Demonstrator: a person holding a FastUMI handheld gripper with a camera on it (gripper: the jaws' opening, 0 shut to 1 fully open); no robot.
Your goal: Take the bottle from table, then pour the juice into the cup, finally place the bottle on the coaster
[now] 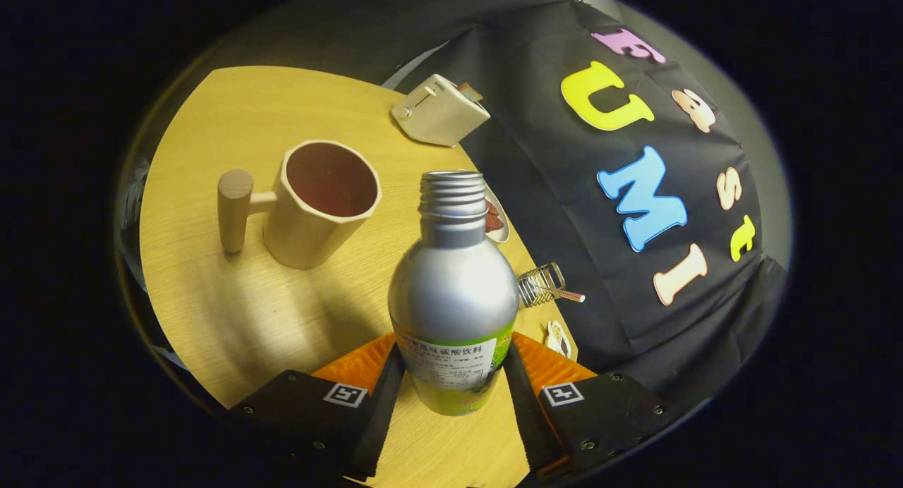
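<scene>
Bottle (453, 290) between jaws, wooden table (211, 297).

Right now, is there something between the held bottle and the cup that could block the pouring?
Nothing visible does. The bottle sits clamped between the fingers, uncapped. The cup stands beyond it on bare table; the toaster is farther back.

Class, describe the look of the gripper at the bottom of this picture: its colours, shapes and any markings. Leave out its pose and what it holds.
The gripper has two fingers with black, flat inner faces and ribbed orange backing behind them. Each sits on a blocky black housing studded with small screws. On top of each housing is a square black-and-white tag, like a printed marker. No cables or sleeves can be seen.
</scene>
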